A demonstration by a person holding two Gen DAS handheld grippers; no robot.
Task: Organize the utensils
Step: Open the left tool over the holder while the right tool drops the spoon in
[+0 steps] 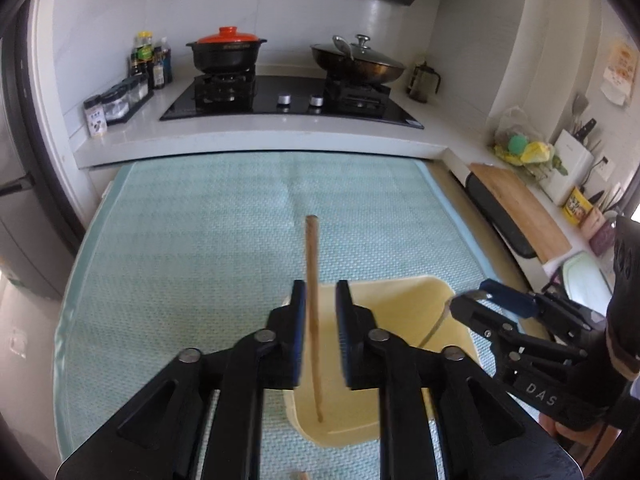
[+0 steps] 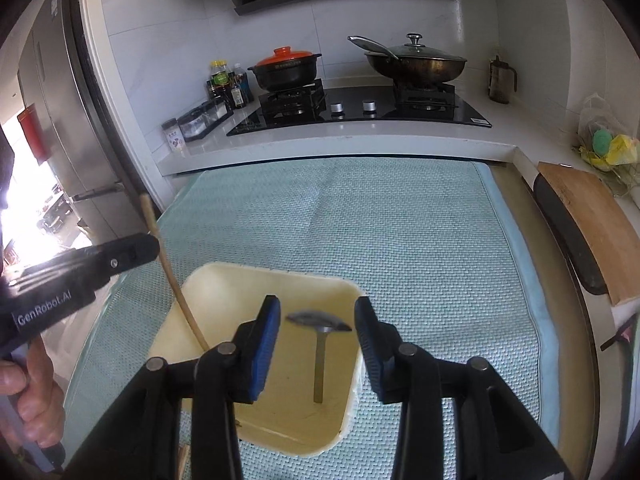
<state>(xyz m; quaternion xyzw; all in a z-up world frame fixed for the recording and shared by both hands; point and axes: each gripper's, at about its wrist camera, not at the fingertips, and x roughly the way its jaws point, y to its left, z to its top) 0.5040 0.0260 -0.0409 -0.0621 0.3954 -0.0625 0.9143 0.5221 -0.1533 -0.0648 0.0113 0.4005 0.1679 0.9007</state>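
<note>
left tongs [image 1: 320,292] spread, pads clear of each other, with a wooden chopstick [image 1: 311,280] upright between them, close against one pad and not pinched; lower tip down inside the cream tray [image 1: 400,300], top end well above the rim. right tongs [image 2: 317,308] spread wider, over the same tray, with a metal spoon [image 2: 320,320] loose in the gap, bowl up, handle end down on the tray floor, touching neither pad.

writing: "das" in pale letters on the right tongs' body, seen from the left wrist; "genrobot.ai" on the left tongs' body, seen from the right wrist. jar and bottle labels beyond the tray too small to read.

edges and room: tray near the front of a pale green woven mat [image 1: 200,240], with bare mat beyond it up to the white counter edge. black hob [image 1: 288,96] farther behind the tray, with two pots on it. wooden cutting board [image 2: 592,232] well off to the tray's right, past the mat's edge. a hand [image 2: 28,392] on the left tongs' grip, just left of the tray.
</note>
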